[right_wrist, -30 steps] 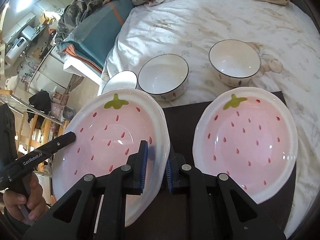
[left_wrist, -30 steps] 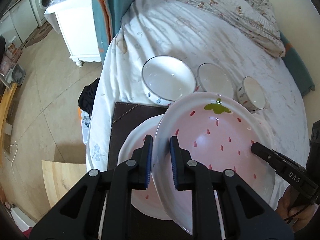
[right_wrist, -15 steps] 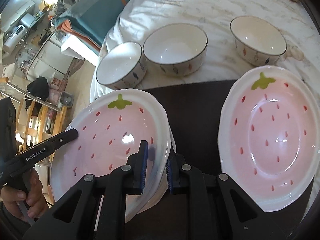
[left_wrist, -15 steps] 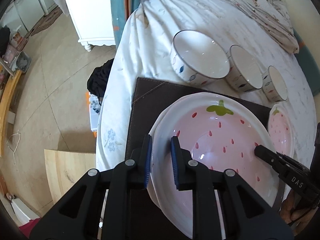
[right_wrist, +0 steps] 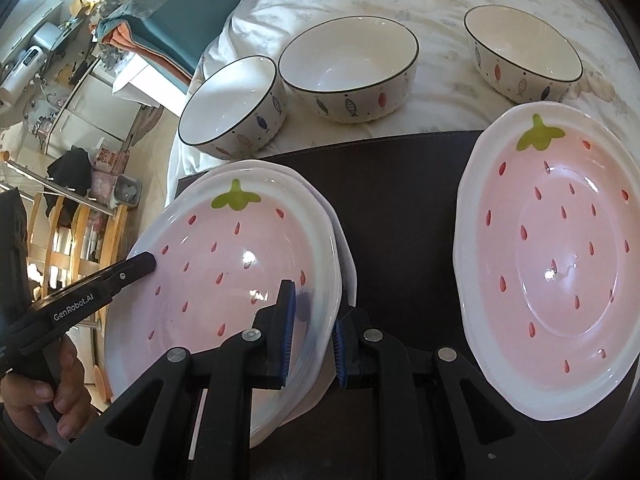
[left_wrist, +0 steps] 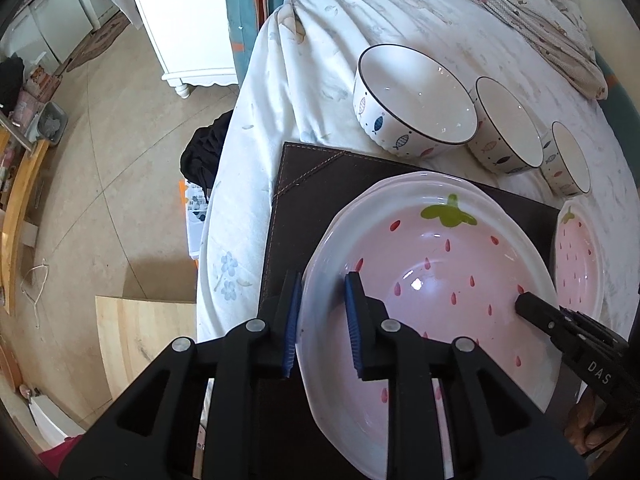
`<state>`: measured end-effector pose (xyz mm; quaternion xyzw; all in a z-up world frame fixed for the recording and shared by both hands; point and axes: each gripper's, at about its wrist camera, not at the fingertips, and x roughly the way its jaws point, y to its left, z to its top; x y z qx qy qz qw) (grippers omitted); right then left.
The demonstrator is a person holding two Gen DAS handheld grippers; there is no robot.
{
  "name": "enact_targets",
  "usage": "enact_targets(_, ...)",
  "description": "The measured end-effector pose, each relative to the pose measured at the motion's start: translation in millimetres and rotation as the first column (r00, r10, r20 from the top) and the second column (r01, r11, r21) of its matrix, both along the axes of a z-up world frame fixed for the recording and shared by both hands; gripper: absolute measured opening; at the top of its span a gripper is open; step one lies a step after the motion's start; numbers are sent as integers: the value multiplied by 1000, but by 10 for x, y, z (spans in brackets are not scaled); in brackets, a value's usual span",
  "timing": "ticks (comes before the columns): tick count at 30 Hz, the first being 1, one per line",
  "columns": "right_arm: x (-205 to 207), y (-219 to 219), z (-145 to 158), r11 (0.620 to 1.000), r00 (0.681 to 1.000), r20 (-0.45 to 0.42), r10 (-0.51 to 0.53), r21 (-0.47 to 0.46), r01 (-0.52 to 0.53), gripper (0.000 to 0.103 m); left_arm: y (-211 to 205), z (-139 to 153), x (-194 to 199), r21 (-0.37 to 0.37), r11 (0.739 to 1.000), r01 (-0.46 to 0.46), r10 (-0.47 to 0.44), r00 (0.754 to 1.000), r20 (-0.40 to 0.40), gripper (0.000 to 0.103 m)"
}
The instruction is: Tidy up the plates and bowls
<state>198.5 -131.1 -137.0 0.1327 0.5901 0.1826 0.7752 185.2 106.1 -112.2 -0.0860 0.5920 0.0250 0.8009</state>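
A pink strawberry plate [left_wrist: 440, 280] rests stacked on a second plate on the dark brown mat [left_wrist: 320, 176]. My left gripper [left_wrist: 320, 320] straddles its left rim, jaws parted and loose. My right gripper [right_wrist: 312, 336] straddles the same plate's right rim [right_wrist: 240, 280], jaws parted too. Another strawberry plate [right_wrist: 552, 256] lies alone on the mat's right side, and shows at the right edge of the left wrist view [left_wrist: 580, 256]. Three white fish-pattern bowls [right_wrist: 348, 68] [right_wrist: 232, 108] [right_wrist: 520, 52] stand upright in a row on the bed behind the mat.
The mat lies on a white bedsheet [left_wrist: 280, 80] near the bed's left edge, with floor [left_wrist: 100, 140] below. A white cabinet [left_wrist: 180, 20] and folded teal bedding [right_wrist: 180, 12] stand beyond. A rumpled quilt [left_wrist: 540, 12] lies at the far end.
The held plate has come down onto the lower plate on the mat. Both grippers' jaws have widened off its rim.
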Motion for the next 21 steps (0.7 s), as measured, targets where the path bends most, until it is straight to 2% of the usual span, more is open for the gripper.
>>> enact_targets(5, 4, 23, -16, 1000, 1000, -4, 11, -6, -11, 18, -11, -111, -1, 22, 1000, -3, 4, 999, -34, 19)
enact_targets(8, -7, 56, -6, 1000, 1000, 8, 20, -22, -20, 18, -64, -93, -5, 61, 998, 19, -18, 1000, -20, 19)
enact_targets(14, 6, 54, -22, 1000, 1000, -1, 11, -16, -11, 18, -93, -109, 8, 80, 997, 16, -14, 1000, -21, 20)
enact_targets(21, 9, 57, -5, 999, 1000, -2, 25, -31, -25, 18, -95, -147, 26, 68, 998, 7, -3, 998, -55, 25)
